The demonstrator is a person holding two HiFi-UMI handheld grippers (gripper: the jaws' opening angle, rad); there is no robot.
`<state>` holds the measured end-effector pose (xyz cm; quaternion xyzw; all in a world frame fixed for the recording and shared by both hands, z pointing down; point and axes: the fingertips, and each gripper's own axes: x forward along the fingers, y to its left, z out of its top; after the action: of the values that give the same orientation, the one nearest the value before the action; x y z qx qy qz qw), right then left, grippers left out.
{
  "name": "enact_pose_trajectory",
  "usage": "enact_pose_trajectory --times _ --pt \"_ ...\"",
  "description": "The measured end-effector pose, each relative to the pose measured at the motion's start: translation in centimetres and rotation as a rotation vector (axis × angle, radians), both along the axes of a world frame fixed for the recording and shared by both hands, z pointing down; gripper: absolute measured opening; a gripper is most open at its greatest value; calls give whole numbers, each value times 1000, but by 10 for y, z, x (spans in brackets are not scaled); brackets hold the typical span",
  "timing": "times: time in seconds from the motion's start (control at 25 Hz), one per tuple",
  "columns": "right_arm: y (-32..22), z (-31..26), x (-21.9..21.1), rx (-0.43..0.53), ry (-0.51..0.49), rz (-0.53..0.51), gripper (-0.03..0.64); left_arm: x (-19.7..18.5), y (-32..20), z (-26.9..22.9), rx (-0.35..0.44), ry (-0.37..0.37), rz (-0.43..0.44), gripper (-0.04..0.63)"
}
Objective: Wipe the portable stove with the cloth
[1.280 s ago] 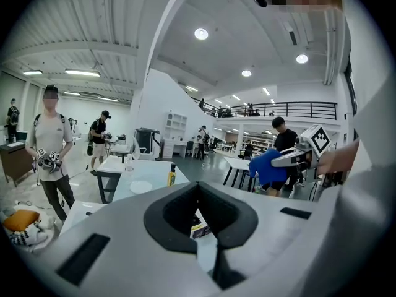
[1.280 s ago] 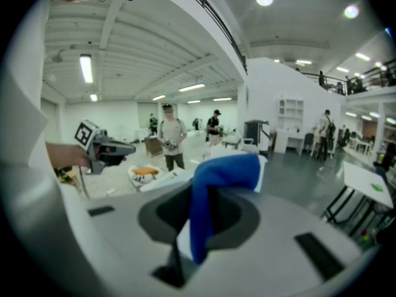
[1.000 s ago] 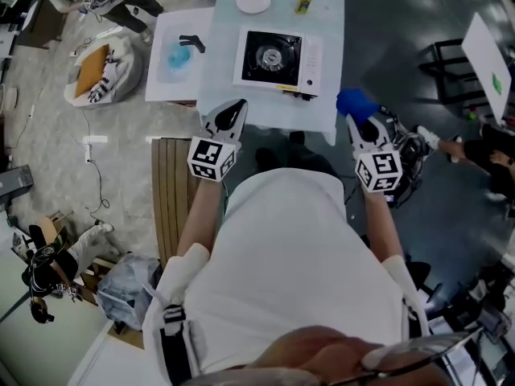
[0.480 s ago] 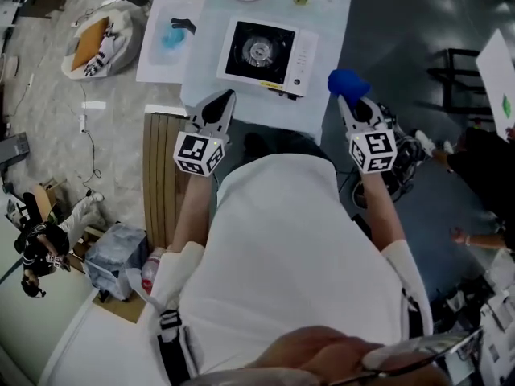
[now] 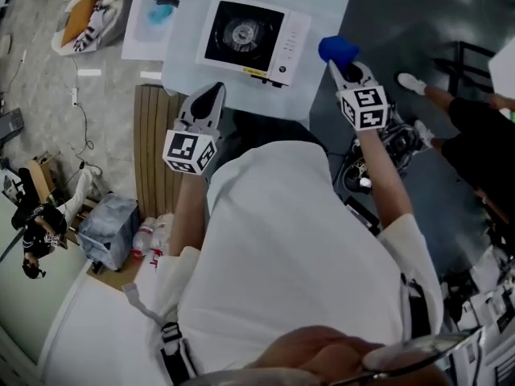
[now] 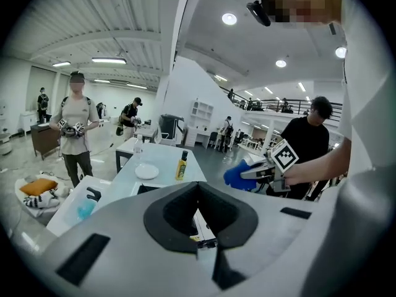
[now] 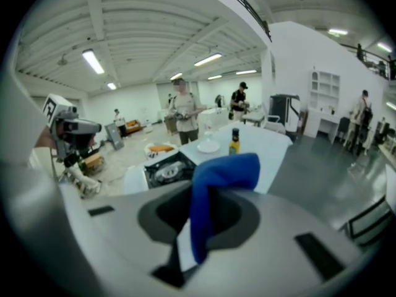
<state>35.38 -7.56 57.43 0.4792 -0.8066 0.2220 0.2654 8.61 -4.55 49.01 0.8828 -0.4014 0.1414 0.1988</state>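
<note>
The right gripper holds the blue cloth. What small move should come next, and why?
Probably bring the right gripper leftward and down onto the portable stove. The cloth is pinched in its jaws but is held in the air to the right of the stove, not touching it.
</note>
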Motion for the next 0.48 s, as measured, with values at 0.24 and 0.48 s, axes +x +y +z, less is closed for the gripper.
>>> enact_pose_trajectory --times 0.24,0.48 --pt "-42 62 9 -69 32 -16 75 7 1 20 -52 -25 -17 32" --pt "-81 125 18 -131 87 6 75 10 -2 37 -93 -48 -23 32"
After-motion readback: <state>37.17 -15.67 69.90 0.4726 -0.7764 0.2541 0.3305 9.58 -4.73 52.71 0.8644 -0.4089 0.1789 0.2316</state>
